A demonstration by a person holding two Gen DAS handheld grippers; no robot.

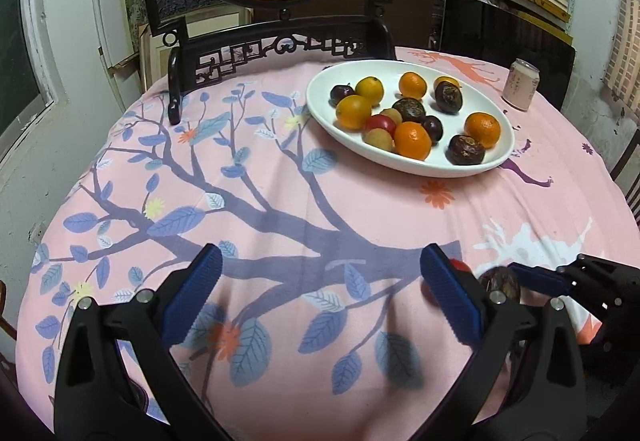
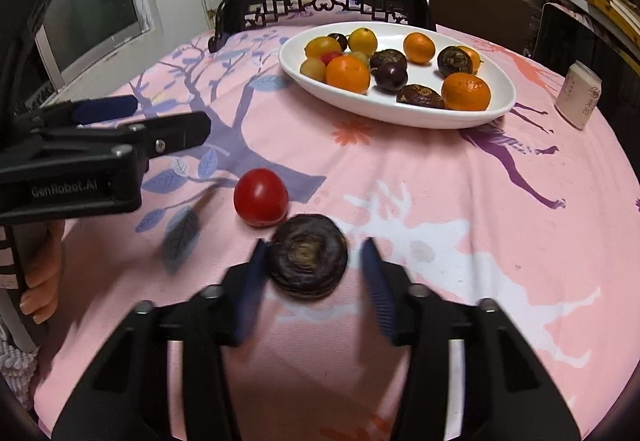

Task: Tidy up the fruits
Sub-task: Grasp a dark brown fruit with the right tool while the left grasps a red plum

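Fruit pickup underway: my right gripper [image 2: 312, 269] straddles the dark fruit [image 2: 307, 256] beside the tomato [image 2: 261, 197], pads not yet pressing; next, squeeze and lift.

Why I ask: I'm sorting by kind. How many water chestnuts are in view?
4. Three in the white oval dish: centre, far right, near rim. The fourth water chestnut lies on the tablecloth between the right hand-held gripper's fingers. More may hide behind oranges.
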